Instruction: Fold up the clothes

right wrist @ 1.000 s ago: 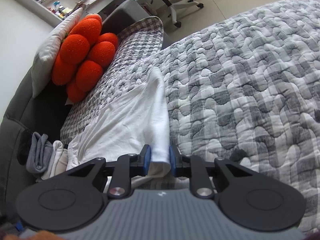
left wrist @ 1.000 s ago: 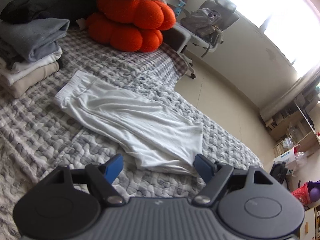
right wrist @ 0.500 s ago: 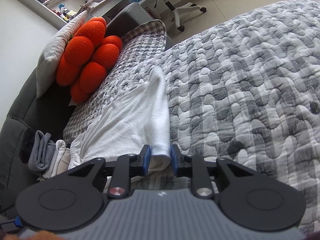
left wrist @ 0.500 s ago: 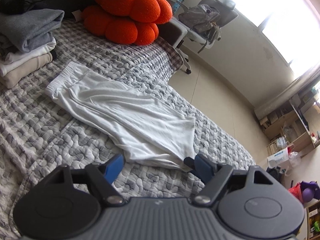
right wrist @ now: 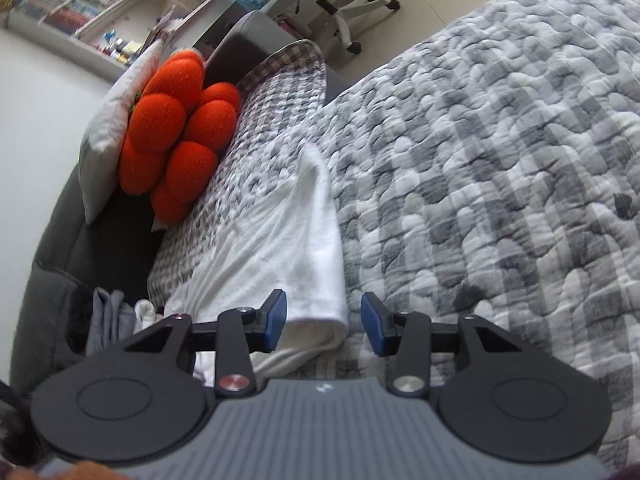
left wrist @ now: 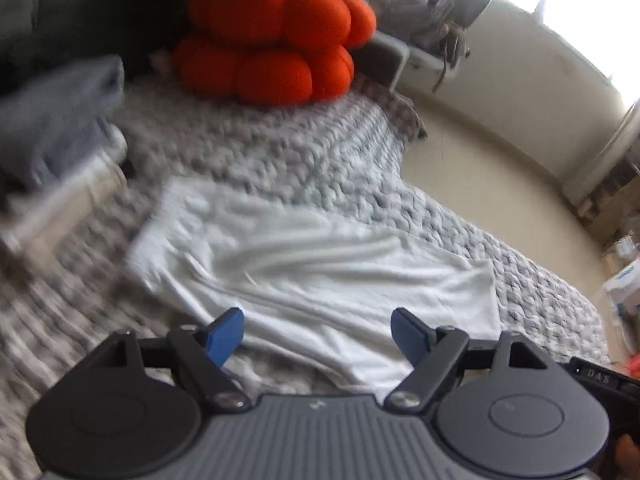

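A white garment (left wrist: 312, 272) lies spread lengthwise on the grey checked quilt (left wrist: 304, 160); its ribbed waistband points toward the clothes stack. My left gripper (left wrist: 318, 332) is open, hovering over the garment's near long edge, nothing between its fingers. In the right wrist view the same white garment (right wrist: 280, 248) runs away from me. My right gripper (right wrist: 324, 322) has its jaws opening; the garment's folded near corner lies between them, and the pads stand clear of the cloth.
A stack of folded clothes (left wrist: 60, 128) sits at the left by the dark headboard. An orange lumpy cushion (left wrist: 272, 44) and a pale pillow (right wrist: 108, 128) lie at the bed's head. An office chair (right wrist: 332, 4) stands on the floor beyond the bed edge.
My right gripper's jaws have parted and released the garment's corner, which now rests on the quilt. My left gripper has swung closer over the garment; its view is blurred from motion.
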A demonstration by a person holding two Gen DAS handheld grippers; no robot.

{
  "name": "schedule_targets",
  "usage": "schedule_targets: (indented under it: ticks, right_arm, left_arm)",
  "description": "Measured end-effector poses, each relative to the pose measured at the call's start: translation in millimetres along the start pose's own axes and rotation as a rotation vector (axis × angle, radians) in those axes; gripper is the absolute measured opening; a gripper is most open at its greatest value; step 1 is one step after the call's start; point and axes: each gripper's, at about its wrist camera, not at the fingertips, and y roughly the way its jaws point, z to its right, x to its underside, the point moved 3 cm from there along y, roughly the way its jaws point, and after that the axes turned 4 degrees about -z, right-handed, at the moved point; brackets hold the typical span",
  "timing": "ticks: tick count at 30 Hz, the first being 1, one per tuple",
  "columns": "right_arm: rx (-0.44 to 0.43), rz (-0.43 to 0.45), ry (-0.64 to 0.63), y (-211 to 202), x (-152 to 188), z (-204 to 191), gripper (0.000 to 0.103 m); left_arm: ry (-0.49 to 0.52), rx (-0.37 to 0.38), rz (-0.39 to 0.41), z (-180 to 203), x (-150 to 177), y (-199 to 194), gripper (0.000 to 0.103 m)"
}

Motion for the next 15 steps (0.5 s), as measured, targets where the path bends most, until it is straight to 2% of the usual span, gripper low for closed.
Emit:
schedule_targets:
  ticks: [2,5,6,7,9,12,15]
  right_arm:
    - [-0.01,-0.007,-0.003,0.9,-2.5,-0.4,0.044]
    - [0.008,-0.027,-0.04,7.1,-1.6,-5.6,0.034]
    - [0.022,-0.032,-0.059,9.5,-0.7,-7.1,0.028]
    - [0.042,-0.036,-0.082,11.8,0.3,-8.4,0.017]
    - [0.076,-0.038,-0.127,14.6,2.3,-11.1,0.009]
    - [0.094,-0.02,-0.184,9.3,4.8,-16.8,0.008]
    - [0.093,-0.02,-0.213,4.8,4.6,-15.8,0.009]
  left_arm:
    - [-0.015,0.033,0.0,1.2,-1.7,4.6,0.081]
    - [0.025,0.032,-0.023,15.2,-3.4,14.5,0.081]
    - [0.038,0.035,-0.033,20.5,-5.8,18.9,0.081]
    - [0.045,0.036,-0.046,25.6,-8.5,23.2,0.081]
    - [0.038,0.048,-0.075,34.2,-15.7,31.1,0.081]
    - [0.05,0.073,-0.09,45.8,-26.2,39.6,0.081]
    - [0.042,0.064,-0.091,46.2,-26.7,52.3,0.081]
